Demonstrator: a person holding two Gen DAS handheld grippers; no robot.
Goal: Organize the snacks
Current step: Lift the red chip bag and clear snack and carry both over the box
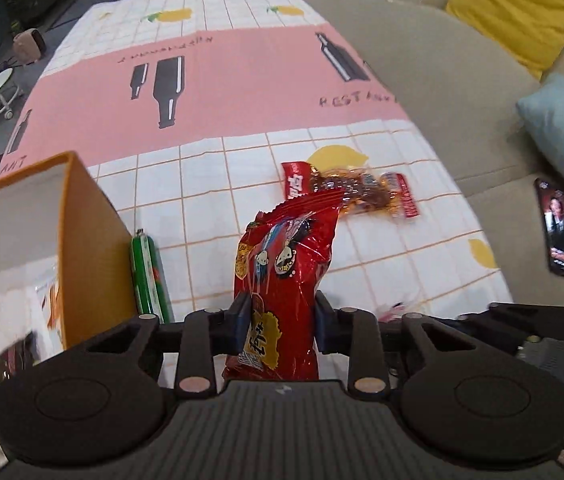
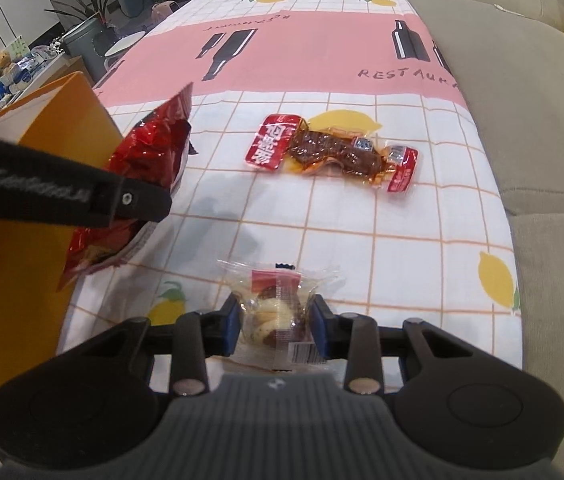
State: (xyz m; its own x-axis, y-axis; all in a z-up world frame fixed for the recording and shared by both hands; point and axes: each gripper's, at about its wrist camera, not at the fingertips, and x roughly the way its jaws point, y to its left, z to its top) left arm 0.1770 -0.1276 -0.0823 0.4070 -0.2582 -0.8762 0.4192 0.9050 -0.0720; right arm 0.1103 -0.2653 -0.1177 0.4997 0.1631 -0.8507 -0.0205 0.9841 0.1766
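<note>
My left gripper (image 1: 282,322) is shut on a red snack bag (image 1: 286,264) and holds it above the table, next to the open orange box (image 1: 82,240). The bag also shows in the right wrist view (image 2: 142,160), with the left gripper's finger (image 2: 82,196) across it. My right gripper (image 2: 276,320) is shut on a clear pastry packet (image 2: 278,312) low over the tablecloth. A red-ended packet of brown meat (image 2: 334,152) lies on the cloth further ahead; it also shows in the left wrist view (image 1: 362,192).
A green tube-shaped packet (image 1: 150,276) lies beside the orange box, which holds other packets. The tablecloth (image 2: 402,240) is white and pink. A beige sofa (image 2: 522,100) runs along the right, with a phone (image 1: 562,232), yellow cushion (image 1: 518,12) and blue cushion (image 1: 562,128).
</note>
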